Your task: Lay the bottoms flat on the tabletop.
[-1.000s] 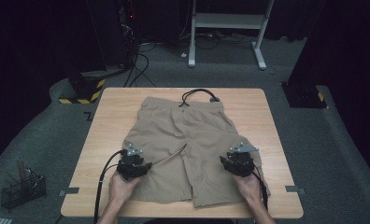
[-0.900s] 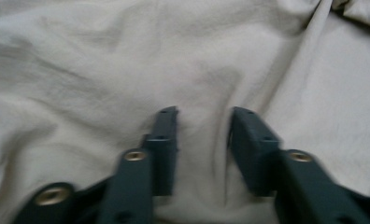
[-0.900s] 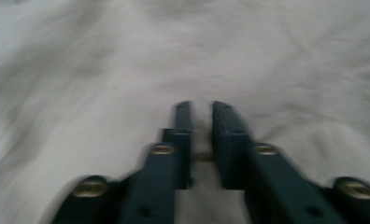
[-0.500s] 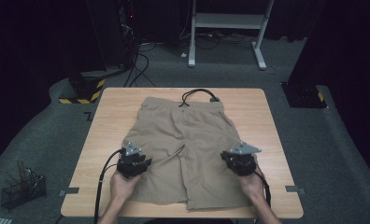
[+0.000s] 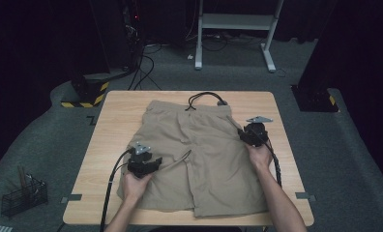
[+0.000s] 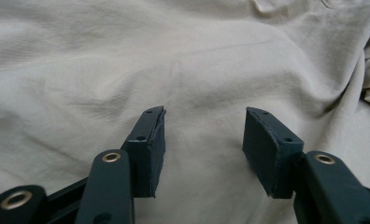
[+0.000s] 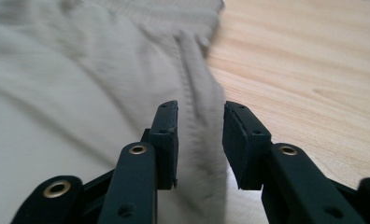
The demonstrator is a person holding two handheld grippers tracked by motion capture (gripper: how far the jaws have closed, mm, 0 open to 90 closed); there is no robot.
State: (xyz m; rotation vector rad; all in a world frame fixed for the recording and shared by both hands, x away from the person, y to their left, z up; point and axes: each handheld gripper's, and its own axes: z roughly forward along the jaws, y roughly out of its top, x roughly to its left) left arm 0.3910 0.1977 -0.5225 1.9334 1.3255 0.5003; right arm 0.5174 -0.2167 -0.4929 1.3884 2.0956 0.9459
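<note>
Khaki shorts [image 5: 204,150] lie flat on the wooden table [image 5: 117,121], waistband at the far side, with a black drawstring [image 5: 204,96] looped beyond it. My left gripper [image 5: 148,164] rests on the left leg, open. In the left gripper view its jaws [image 6: 204,135] stand wide apart over smooth fabric [image 6: 127,60], holding nothing. My right gripper [image 5: 247,133] sits at the shorts' right edge, near the waist. In the right gripper view it [image 7: 199,140] is open, its pads either side of the side seam [image 7: 197,79], with bare table [image 7: 314,70] to the right.
A dark pocket slit [image 5: 182,157] shows beside the left gripper. On the floor stand a wire basket [image 5: 22,193] at the left, a white desk frame [image 5: 233,29] behind the table, a black-and-yellow base [image 5: 85,94] and a black stand base [image 5: 315,99].
My right gripper has moved away from the person along the shorts' right edge, from the lower leg up toward the waist. The left gripper has stayed put.
</note>
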